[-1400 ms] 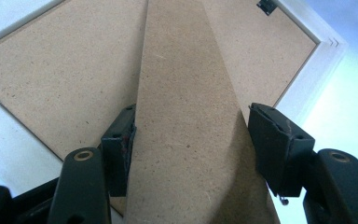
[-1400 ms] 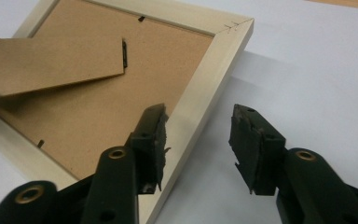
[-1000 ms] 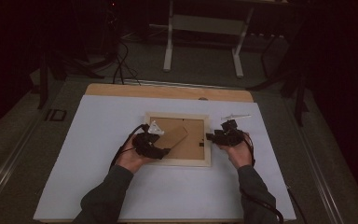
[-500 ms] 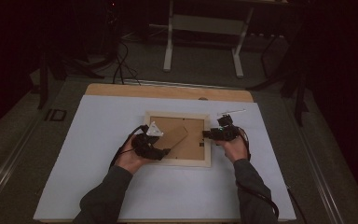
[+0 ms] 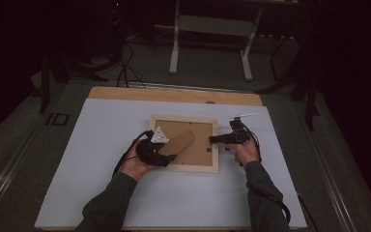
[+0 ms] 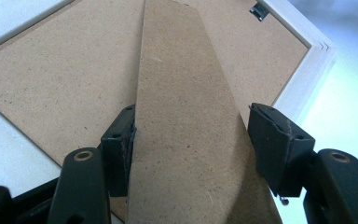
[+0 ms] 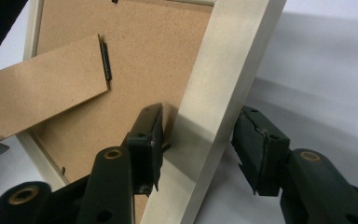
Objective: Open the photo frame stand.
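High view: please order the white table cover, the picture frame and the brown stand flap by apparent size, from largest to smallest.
1. white table cover
2. picture frame
3. brown stand flap, lying on the frame's back

Both forearms enter from the bottom of the high view, sleeves dark, elbows bent inward. Left hand [image 5: 134, 163] wraps the left claw [image 5: 170, 155], which points right and slightly away; its jaws stand apart, one pad [image 6: 121, 147] touching, the other clear. Right hand [image 5: 245, 153] holds the right claw [image 5: 211, 140] level, pointing left; jaws have just been closing, parted, pads [image 7: 149, 140] not pressing.
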Demonstrator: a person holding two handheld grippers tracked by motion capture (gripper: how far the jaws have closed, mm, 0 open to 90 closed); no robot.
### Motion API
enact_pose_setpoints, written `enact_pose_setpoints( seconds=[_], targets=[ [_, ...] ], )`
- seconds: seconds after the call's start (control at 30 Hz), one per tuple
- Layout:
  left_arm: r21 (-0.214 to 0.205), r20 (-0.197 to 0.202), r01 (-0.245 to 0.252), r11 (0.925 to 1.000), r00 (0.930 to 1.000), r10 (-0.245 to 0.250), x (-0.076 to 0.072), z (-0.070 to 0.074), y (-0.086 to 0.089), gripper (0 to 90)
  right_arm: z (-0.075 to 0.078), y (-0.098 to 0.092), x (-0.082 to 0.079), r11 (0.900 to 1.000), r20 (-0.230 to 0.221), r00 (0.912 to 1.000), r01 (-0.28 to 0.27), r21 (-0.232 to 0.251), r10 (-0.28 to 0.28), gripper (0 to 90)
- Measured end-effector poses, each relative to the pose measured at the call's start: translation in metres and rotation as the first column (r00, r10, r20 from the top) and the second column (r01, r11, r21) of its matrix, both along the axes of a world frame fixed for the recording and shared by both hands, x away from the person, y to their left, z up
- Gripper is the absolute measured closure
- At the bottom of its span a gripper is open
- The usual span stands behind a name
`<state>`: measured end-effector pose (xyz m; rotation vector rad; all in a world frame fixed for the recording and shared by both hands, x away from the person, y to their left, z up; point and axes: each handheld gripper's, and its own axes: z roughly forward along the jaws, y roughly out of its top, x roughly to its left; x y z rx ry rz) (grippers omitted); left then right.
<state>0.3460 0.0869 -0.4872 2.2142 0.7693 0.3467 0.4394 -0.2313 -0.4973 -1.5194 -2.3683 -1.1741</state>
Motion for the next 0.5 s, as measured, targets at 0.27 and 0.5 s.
enact_pose_setpoints(
  seconds=[0.27, 0.5],
  targets=[
    [-0.058, -0.056, -0.006, 0.9983, 0.9984, 0.003, 0.003, -0.001, 0.005, 39.3, 0.004, 0.0, -0.005, 0.9998, 0.02, 0.9997, 0.014, -0.015, -0.014, 56.3],
    [-0.126, -0.147, 0.004, 0.992, 0.9889, -0.023, 0.011, -0.002, 0.013, 41.1, 0.003, -0.001, -0.009, 0.9997, 0.042, 0.9988, 0.026, -0.005, -0.026, 56.3]
  ],
)
